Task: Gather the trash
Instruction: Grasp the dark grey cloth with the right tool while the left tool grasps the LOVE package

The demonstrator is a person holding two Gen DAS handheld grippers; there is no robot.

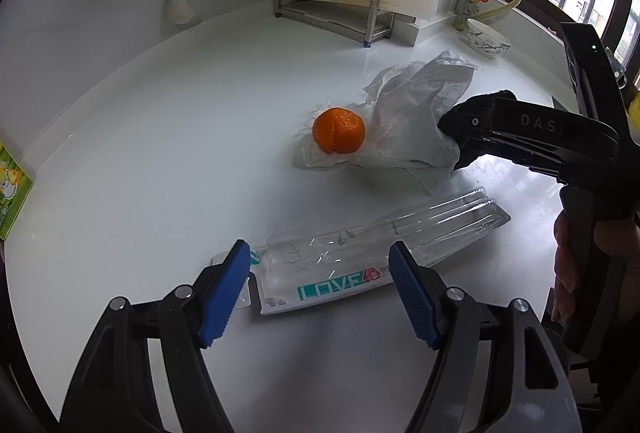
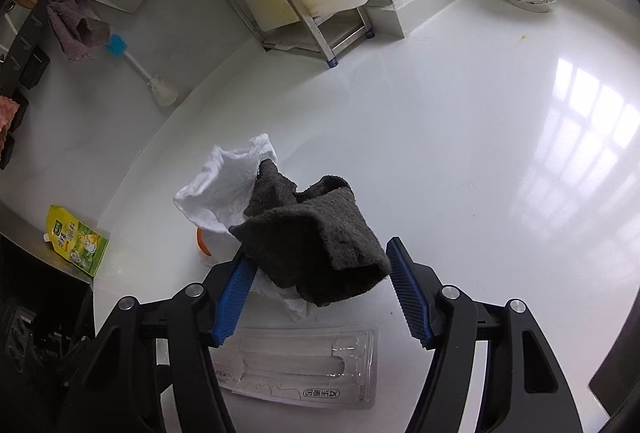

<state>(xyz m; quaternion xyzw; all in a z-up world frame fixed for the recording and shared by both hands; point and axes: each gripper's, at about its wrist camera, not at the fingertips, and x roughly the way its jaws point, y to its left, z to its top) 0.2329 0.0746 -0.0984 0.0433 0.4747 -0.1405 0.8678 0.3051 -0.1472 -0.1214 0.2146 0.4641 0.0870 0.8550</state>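
white kitchen counter [image 1: 160, 153] is carrying the trash: a crumpled paper towel [image 1: 416, 113] with an orange [image 1: 338, 130] sitting on it, and a clear plastic package [image 1: 360, 253] lying nearer. left gripper [image 1: 320, 291] is hanging wide over the package end, holding nothing. right gripper [image 2: 316, 289] is carrying a dark cloth [image 2: 320, 233] between its jaws; can't tell if both pads are pressing it. risks: cloth slipping out, the orange rolling off if the towel gets tugged, thin package sliding flat under the pads.
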